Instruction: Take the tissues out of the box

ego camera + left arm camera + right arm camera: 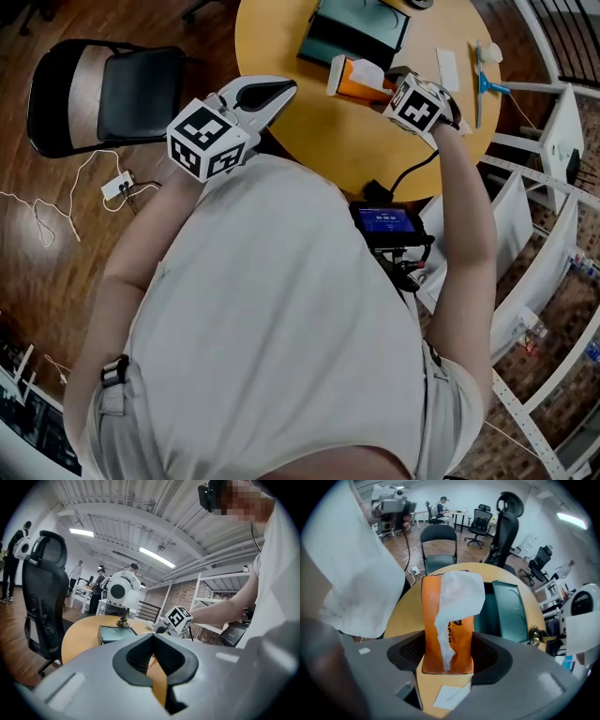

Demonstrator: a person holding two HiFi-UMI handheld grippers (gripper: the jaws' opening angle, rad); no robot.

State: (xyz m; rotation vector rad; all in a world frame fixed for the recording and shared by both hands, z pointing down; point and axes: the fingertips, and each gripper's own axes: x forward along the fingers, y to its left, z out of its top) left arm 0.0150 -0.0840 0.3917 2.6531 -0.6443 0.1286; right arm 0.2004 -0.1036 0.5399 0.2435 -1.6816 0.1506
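Observation:
An orange tissue box (359, 86) lies on the round yellow table (309, 141), with a white tissue (367, 69) sticking out of its top. My right gripper (390, 87) is shut on the near end of the box (446, 620), its pads pressing both sides. The tissue (457, 592) hangs down the box's face. My left gripper (281, 91) is held off the table's near left edge, away from the box. Its jaws are shut with nothing between them (152, 656).
A dark teal tray (354, 33) lies just beyond the box. White paper slips (448, 67) and a blue-handled tool (487, 82) lie at the table's right. A black chair (103, 94) stands to the left, white shelving (553, 187) to the right. Another paper (450, 695) lies under the right gripper.

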